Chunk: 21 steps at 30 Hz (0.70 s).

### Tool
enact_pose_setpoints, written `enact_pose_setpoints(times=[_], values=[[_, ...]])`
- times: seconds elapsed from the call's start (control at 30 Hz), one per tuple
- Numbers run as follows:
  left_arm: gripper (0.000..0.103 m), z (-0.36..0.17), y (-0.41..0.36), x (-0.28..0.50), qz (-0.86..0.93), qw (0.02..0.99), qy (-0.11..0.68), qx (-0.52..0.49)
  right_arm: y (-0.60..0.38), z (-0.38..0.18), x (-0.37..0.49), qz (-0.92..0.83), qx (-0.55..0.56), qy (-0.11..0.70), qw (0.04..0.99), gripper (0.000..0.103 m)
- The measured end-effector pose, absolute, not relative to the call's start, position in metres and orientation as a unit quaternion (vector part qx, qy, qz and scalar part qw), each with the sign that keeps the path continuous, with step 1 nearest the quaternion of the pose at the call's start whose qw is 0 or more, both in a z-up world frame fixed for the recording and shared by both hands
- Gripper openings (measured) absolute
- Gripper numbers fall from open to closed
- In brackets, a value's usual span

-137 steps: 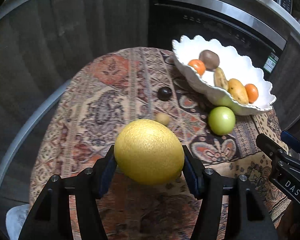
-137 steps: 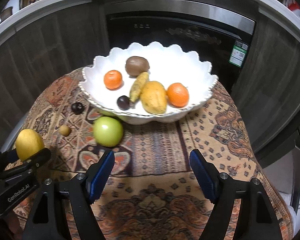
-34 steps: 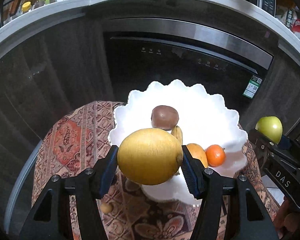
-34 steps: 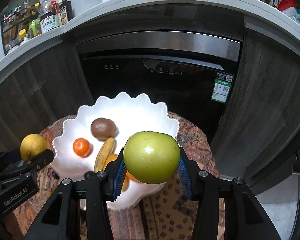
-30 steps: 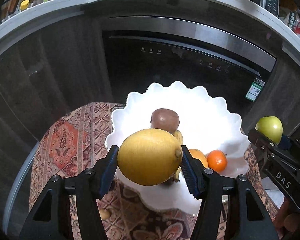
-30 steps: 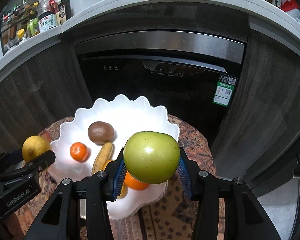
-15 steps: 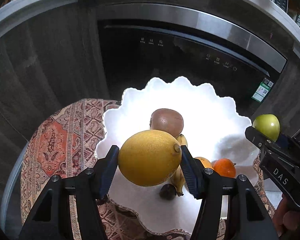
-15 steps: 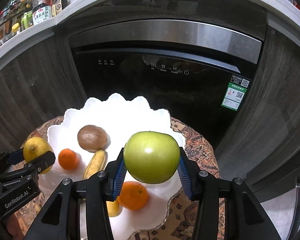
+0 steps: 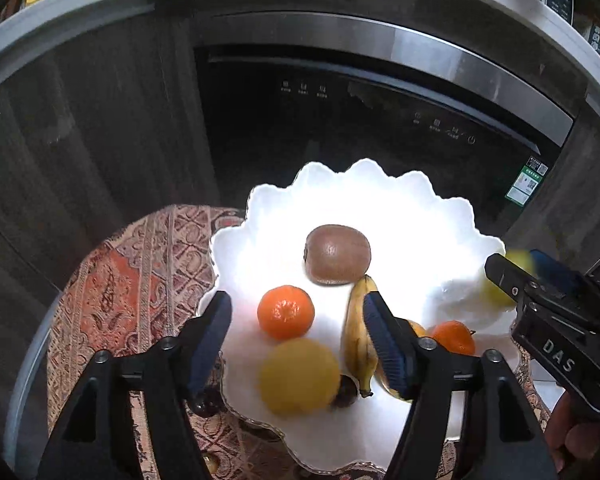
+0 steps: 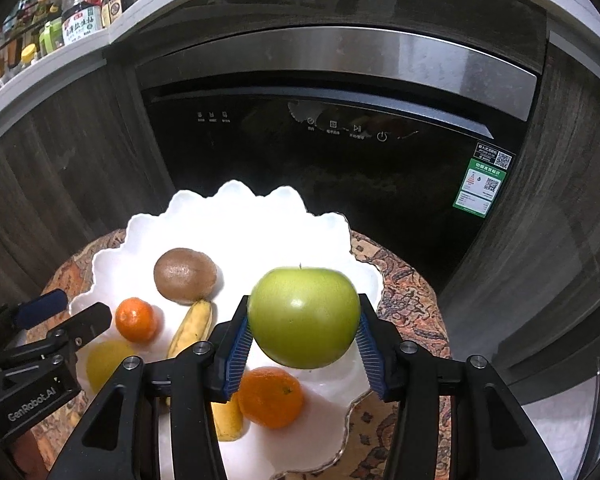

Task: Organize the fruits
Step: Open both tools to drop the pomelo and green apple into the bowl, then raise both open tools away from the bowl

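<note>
A white scalloped bowl (image 9: pixel 380 196) stands on a patterned tablecloth. In it lie a kiwi (image 9: pixel 337 254), a mandarin (image 9: pixel 286 312), a banana (image 9: pixel 356 336), a second orange (image 9: pixel 452 336) and a small dark fruit (image 9: pixel 345 391). My left gripper (image 9: pixel 296 332) is open above the bowl. The yellow lemon (image 9: pixel 299 376), blurred, is in the bowl below it. My right gripper (image 10: pixel 304 340) is shut on a green apple (image 10: pixel 304 316), above the bowl's right side (image 10: pixel 236 216). The lemon also shows in the right wrist view (image 10: pixel 104 360).
A dark oven front (image 10: pixel 340 152) stands right behind the table. The patterned cloth (image 9: pixel 140 264) covers the table left of the bowl. A counter with bottles (image 10: pixel 80 20) runs above at the back left.
My left gripper opened and the lemon dropped out of it into the bowl. Both grippers moved further over the bowl. The right gripper still holds the apple.
</note>
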<state>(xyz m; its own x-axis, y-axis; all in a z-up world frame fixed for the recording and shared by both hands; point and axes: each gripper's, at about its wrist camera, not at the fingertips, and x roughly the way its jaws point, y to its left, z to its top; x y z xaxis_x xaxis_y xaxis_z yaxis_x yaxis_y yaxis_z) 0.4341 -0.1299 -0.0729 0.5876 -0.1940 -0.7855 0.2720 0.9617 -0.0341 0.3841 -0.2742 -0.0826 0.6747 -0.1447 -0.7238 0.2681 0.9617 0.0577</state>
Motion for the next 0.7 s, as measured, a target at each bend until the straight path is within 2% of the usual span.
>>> enact_pose_setpoints(times=[0.03,0.13,0.33,0.7], values=[[0.075,-0.071,-0.13,0.433,-0.13,0.891,0.433,0.045,-0.274,-0.08,0.382,-0.117,0.079,0.381,0.914,0.074],[0.082,-0.065,-0.128,0.431,-0.126,0.894,0.428,0.043,-0.274,-0.069,0.376,-0.135,0.073,0.361,0.92,0.083],[0.095,-0.05,-0.121,0.421,-0.114,0.9,0.418,0.04,-0.269,-0.054,0.367,-0.134,0.068,0.354,0.923,0.083],[0.099,-0.014,-0.097,0.389,-0.102,0.914,0.39,0.033,-0.245,-0.021,0.336,-0.123,0.061,0.332,0.933,0.083]])
